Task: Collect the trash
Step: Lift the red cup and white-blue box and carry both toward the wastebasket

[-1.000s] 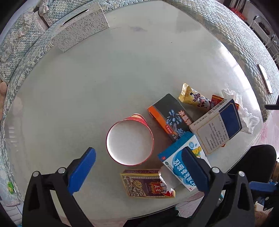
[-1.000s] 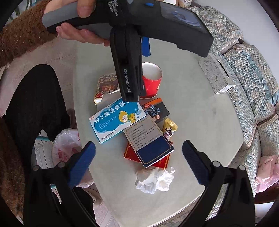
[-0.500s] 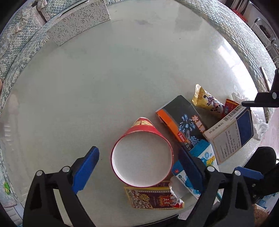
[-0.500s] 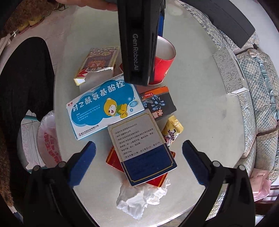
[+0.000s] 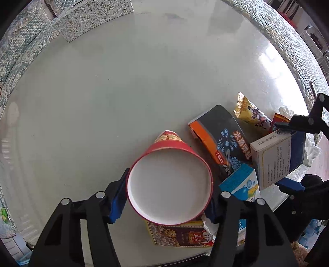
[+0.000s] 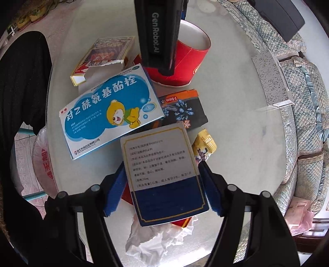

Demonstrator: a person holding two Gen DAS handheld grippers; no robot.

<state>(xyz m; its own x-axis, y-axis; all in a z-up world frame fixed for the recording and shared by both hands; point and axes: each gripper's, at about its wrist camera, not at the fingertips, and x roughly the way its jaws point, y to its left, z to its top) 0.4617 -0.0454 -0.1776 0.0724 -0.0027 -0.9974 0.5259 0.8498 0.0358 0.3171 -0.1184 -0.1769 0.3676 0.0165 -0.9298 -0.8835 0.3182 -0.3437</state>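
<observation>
My left gripper (image 5: 167,197) is shut on a red paper cup (image 5: 170,182) that stands upright on the round table; the cup also shows in the right wrist view (image 6: 189,59). My right gripper (image 6: 162,191) is shut on a white and dark blue medicine box (image 6: 162,174), which also shows in the left wrist view (image 5: 277,160). Around them lie a light blue box with a cartoon bear (image 6: 111,113), a black and orange box (image 6: 183,108), a yellow snack wrapper (image 6: 204,145), a dark red torn box (image 6: 102,57) and a crumpled tissue (image 6: 156,240).
A patterned tissue box (image 5: 94,16) stands at the table's far edge, near a sofa (image 6: 304,106). A plastic bag (image 6: 43,162) hangs below the table's near edge. The table top (image 5: 123,92) is glass.
Both grippers moved in and closed: the left on the red cup, the right on the white and blue box. Both were open a second ago.
</observation>
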